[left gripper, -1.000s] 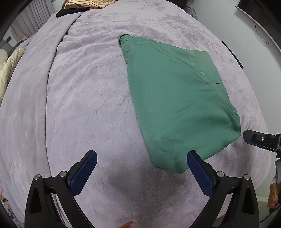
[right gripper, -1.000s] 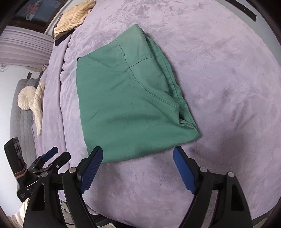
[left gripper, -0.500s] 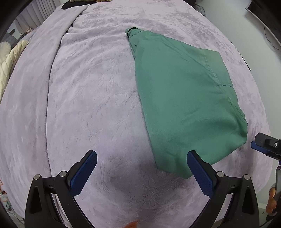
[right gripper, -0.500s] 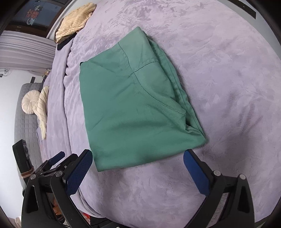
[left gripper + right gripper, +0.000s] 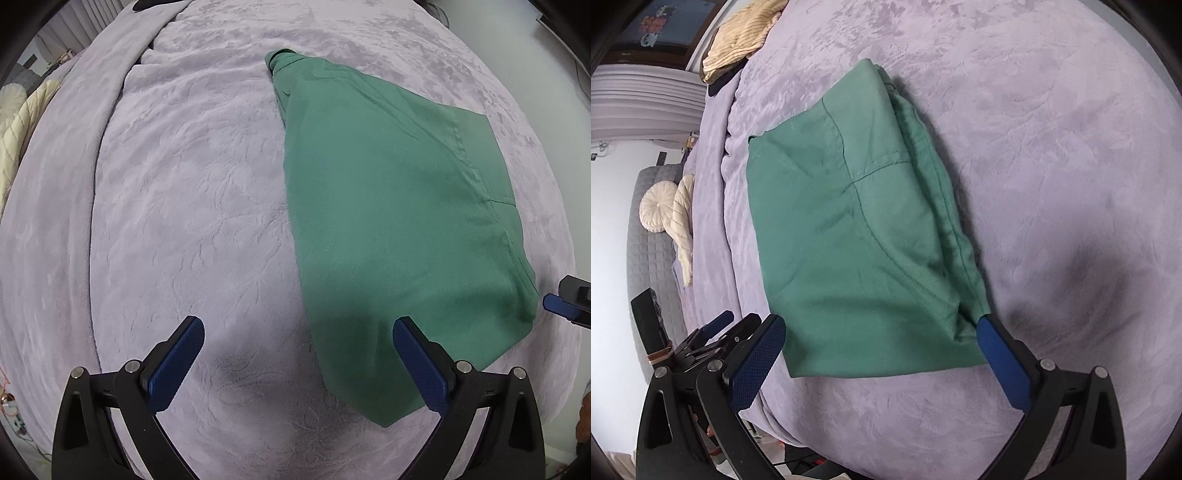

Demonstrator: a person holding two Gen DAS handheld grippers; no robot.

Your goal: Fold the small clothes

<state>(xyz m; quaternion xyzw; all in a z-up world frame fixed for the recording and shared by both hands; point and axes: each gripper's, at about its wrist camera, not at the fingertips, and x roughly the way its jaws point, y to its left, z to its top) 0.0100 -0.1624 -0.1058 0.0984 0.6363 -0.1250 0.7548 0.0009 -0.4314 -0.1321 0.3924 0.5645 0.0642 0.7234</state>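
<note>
While the folded green garment (image 5: 399, 221) lies flat on the lilac blanket (image 5: 184, 203), its long axis runs away from both claws; the left gripper (image 5: 297, 350) gapes empty at its near corner; the right gripper (image 5: 881, 345), just widened, straddles its near edge.

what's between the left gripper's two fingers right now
In the left wrist view, bare purple blanket and the green garment's near corner lie between the open left gripper's fingers; nothing is gripped.

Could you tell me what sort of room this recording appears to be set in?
Most likely a bedroom: the green garment lies on a wide bed under a lilac plush blanket, with curtains and a cushioned grey seat beside it.
</note>
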